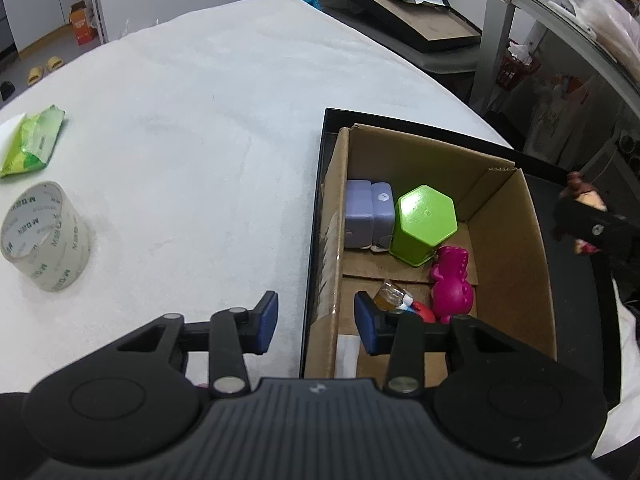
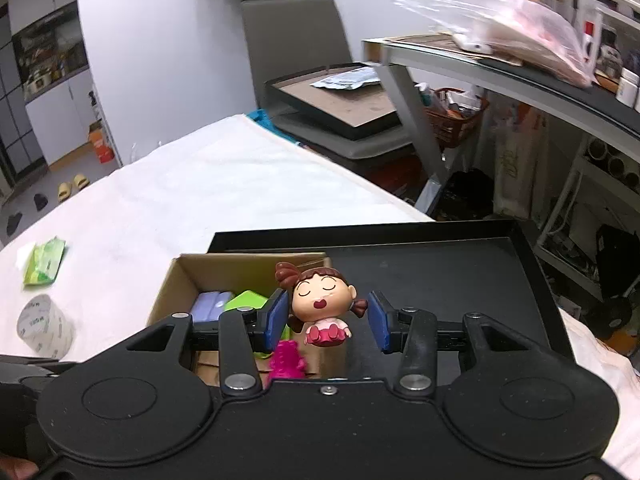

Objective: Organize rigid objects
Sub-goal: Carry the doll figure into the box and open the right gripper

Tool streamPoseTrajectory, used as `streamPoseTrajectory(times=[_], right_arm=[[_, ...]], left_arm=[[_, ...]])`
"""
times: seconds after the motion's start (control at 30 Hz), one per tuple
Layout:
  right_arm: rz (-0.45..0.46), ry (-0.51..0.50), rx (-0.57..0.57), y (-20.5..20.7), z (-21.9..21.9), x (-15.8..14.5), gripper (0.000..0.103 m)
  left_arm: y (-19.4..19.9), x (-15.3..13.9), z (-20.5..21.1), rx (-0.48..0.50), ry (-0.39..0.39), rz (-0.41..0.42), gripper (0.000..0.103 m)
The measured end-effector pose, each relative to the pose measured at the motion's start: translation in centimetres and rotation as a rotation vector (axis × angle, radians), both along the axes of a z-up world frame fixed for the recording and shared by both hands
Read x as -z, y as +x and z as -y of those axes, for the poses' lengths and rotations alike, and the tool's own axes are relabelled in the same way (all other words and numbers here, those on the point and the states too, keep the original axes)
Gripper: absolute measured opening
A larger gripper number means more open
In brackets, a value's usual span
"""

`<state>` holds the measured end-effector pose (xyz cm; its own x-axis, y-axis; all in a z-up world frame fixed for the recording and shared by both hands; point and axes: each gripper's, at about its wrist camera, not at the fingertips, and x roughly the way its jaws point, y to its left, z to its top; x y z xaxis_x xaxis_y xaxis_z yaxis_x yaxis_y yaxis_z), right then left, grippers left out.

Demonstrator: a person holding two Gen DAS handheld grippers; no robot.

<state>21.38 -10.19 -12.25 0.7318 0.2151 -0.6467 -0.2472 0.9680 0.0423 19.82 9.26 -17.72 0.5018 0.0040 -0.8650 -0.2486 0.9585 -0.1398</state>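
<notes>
Brown-haired doll: middle of right view, upright, face toward camera, between the spread right claw pads; only its left pigtail seems to touch a pad.
Hidden: cardboard box holds green hexagon cup, pink dinosaur; small toys partly covered.
Left claw: wide apart, empty.
Open room: white tablecloth.
</notes>
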Motion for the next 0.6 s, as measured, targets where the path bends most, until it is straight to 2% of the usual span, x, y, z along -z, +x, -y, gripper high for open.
streamPoseTrajectory(times=[0.1, 0.17, 0.23, 0.33, 0.6], right_arm=[[-0.004, -0.019, -0.017, -0.1, -1.2, 0.1, 0.043], [-0.009, -0.029, -0.028, -0.2, -2.1, 0.3, 0.043], [-0.012, -0.039, -0.040, -0.2, -2.8, 0.4, 0.043], [-0.020, -0.048, -0.053, -0.2, -3.8, 0.6, 0.043], [-0.054, -0.074, -0.097, -0.3, -6.5, 1.4, 0.043]], left_arm=[[0.1, 0.3, -0.3, -0.003, -0.020, -0.014, 0.039], [0.3, 0.8, -0.5, 0.002, -0.044, -0.034, 0.034], [0.4, 1.2, -0.6, 0.012, -0.066, -0.050, 0.023], [0.5, 1.6, -0.7, 0.022, -0.088, -0.060, 0.013], [0.3, 1.9, -1.7, 0.020, -0.147, -0.048, 0.013]])
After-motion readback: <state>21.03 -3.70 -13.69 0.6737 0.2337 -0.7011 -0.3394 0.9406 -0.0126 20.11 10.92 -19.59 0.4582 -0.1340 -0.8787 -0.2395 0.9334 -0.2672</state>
